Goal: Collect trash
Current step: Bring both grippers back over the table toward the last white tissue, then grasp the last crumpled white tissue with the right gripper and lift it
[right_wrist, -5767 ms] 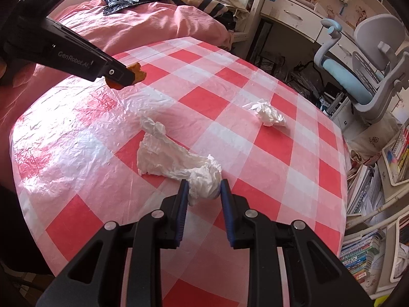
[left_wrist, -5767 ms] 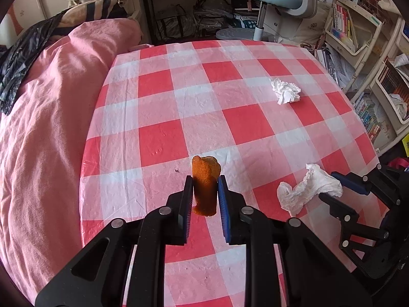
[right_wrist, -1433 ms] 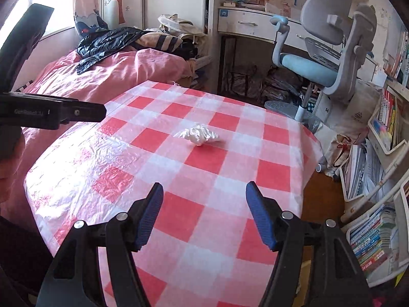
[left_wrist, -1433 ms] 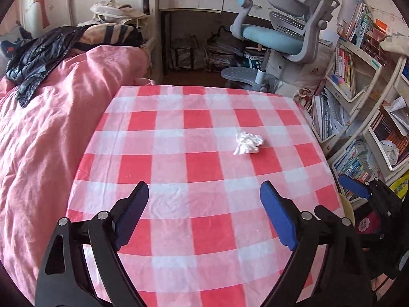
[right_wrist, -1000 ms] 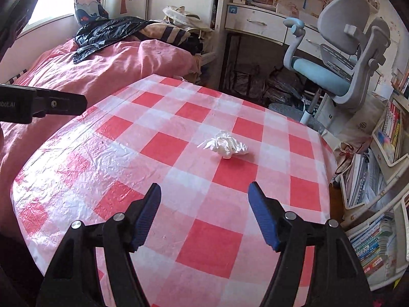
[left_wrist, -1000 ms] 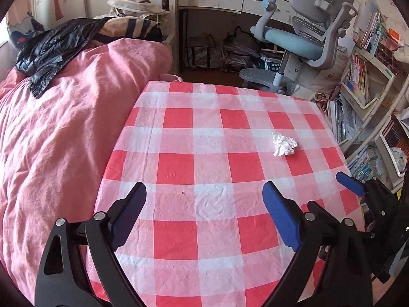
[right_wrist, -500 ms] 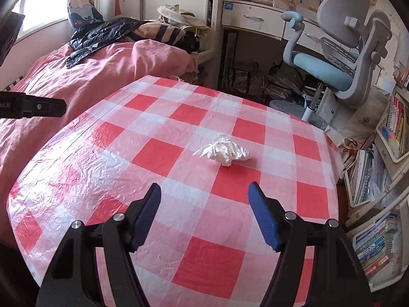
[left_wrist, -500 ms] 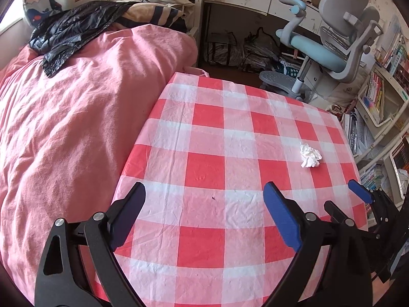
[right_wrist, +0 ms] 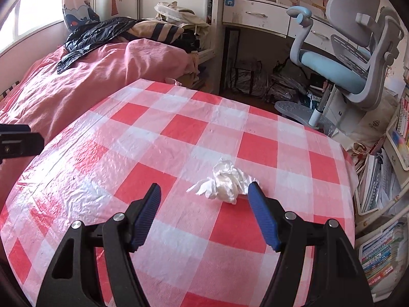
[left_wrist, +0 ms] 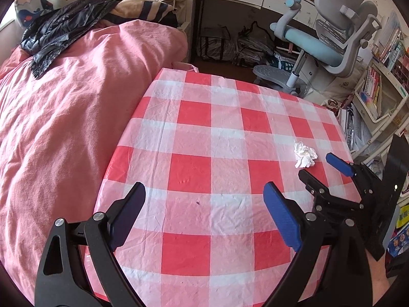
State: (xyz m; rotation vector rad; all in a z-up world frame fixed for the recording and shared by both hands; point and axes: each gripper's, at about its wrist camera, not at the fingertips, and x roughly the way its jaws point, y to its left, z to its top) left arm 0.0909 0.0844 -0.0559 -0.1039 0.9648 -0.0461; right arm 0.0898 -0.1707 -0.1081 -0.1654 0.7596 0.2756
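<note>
Right wrist view: the right gripper (right_wrist: pixel 204 194) hovers low over a table covered in a red and white checked tablecloth (right_wrist: pixel 179 128), its blue-padded jaws spread wide apart and holding nothing.
Trash: one crumpled white tissue (right_wrist: pixel 225 181) lies on the cloth just ahead of the right gripper, nearer its right-hand jaw, whose tip is at the tissue's edge; actual contact cannot be told.
Left wrist view: the left gripper (left_wrist: pixel 204 199) is above the near side of the table, jaws also wide apart and empty.
Tissue from the left: the same tissue (left_wrist: pixel 304 154) sits toward the table's right edge, well apart from the left gripper, with the right gripper (left_wrist: pixel 324 166) just beside it.
Left of the table: a bed with a pink cover (left_wrist: pixel 64 117) and a black jacket (left_wrist: pixel 64 29) lying on it.
Behind the table: a grey and blue office chair (right_wrist: pixel 352 51) at a white desk (right_wrist: pixel 258 15).
Right edge: shelves packed with books (right_wrist: pixel 381 261).
</note>
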